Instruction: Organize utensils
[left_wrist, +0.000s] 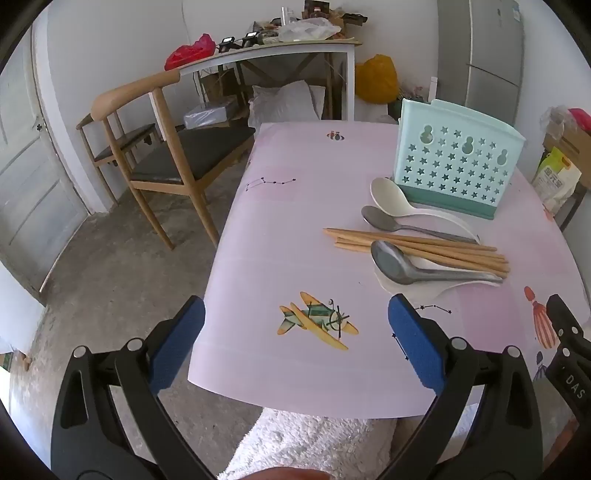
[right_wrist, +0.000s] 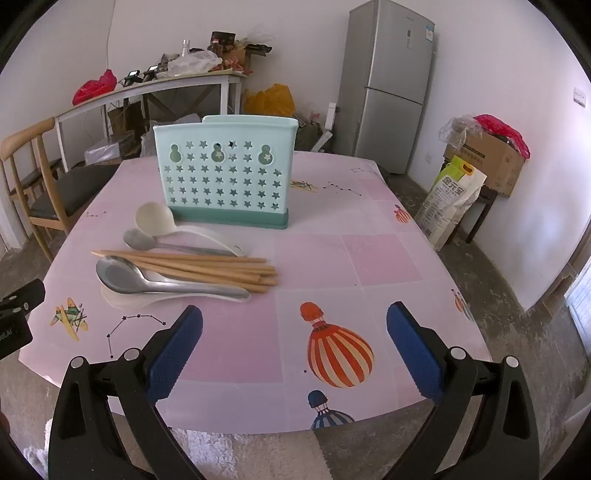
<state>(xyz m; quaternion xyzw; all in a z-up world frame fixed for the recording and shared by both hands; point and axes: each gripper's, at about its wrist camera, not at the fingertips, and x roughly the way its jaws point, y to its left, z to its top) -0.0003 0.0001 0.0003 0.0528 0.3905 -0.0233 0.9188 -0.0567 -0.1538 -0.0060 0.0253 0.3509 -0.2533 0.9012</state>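
A pale green utensil holder (left_wrist: 452, 162) (right_wrist: 225, 173) with star-shaped holes stands upright on the pink table (left_wrist: 295, 229) (right_wrist: 332, 258). In front of it lie a white spoon (left_wrist: 391, 197) (right_wrist: 155, 219), a small metal spoon (left_wrist: 380, 219) (right_wrist: 138, 240), several wooden chopsticks (left_wrist: 424, 245) (right_wrist: 199, 264) and a large metal spoon (left_wrist: 391, 264) (right_wrist: 125, 277) resting on a white ladle (right_wrist: 122, 299). My left gripper (left_wrist: 295, 332) hangs open over the table's near edge, left of the utensils. My right gripper (right_wrist: 295, 339) is open, nearer than the utensils, with nothing between its fingers.
A wooden chair (left_wrist: 162, 147) (right_wrist: 33, 184) stands left of the table. Behind it is a cluttered side table (left_wrist: 273, 48) (right_wrist: 166, 81). A grey fridge (right_wrist: 388, 81), a cardboard box (right_wrist: 487, 158) and a printed sack (right_wrist: 450, 199) stand to the right. White fabric (left_wrist: 314, 443) lies below the table edge.
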